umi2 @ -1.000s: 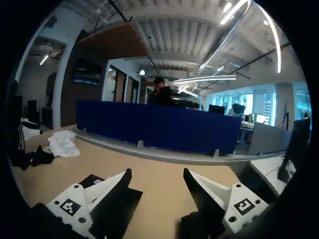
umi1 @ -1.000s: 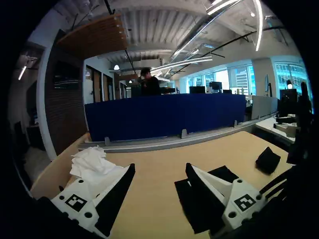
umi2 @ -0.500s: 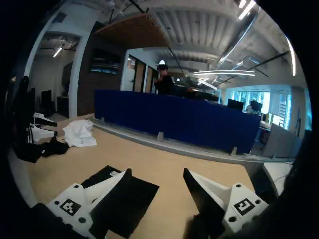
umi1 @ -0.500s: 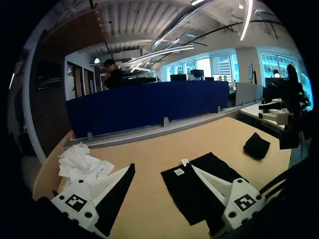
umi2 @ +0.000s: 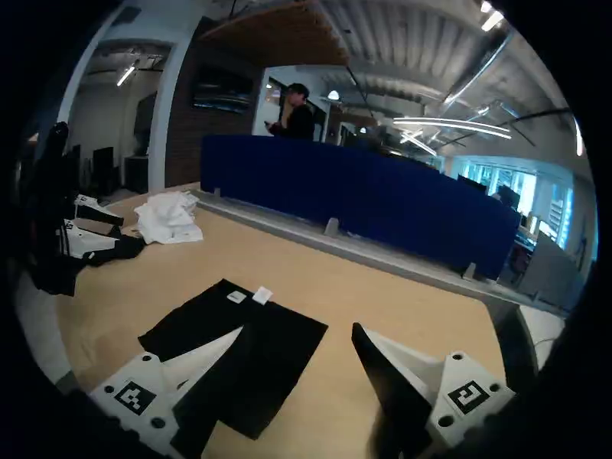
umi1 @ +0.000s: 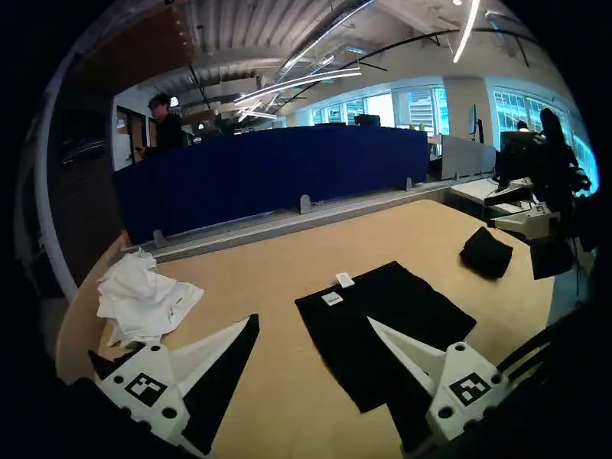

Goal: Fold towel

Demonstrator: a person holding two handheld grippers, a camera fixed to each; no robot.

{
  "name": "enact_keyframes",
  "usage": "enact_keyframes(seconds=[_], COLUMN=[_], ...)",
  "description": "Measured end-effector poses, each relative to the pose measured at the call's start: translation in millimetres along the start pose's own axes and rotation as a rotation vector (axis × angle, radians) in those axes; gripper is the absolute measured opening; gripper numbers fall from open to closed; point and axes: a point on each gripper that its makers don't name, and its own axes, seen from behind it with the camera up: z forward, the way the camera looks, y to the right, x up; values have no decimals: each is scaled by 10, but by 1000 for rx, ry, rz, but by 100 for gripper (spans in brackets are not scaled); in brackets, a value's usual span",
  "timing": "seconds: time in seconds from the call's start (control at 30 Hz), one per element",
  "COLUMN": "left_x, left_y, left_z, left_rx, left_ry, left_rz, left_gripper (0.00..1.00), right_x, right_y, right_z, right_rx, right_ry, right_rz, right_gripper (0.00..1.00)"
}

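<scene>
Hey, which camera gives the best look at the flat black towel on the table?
The left gripper view: the black towel lies spread out near the middle, and only its near corner sits behind a finger. The right gripper view shows the towel too, but there a finger crosses its middle.

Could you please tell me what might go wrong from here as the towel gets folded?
1. The black towel lies askew to both open tools, the left tool and the right tool, so uneven corner grasps may give a crooked fold.
2. The white cloth lies apart from it on the same table; a wide sweep of the left tool might catch it.
</scene>
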Motion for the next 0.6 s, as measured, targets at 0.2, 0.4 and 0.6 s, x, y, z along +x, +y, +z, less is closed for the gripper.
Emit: enact_keyframes(seconds=[0.2, 0.4, 0.6], left_x=[-237, -476, -719], left_y=[94, 213, 319], left_z=[49, 99, 151], left_rx=[-25, -52, -74], left_ry=[-39, -79, -122], left_rz=[11, 15, 22], left_gripper=[94, 94, 94], right_x=[-273, -549, -822], right_y=[-73, -152, -235], right_z=[61, 110, 148], right_rx=[14, 29, 46], right_ry=[-44, -85, -128], right_rz=[-14, -20, -20], right_gripper=[100, 100, 100])
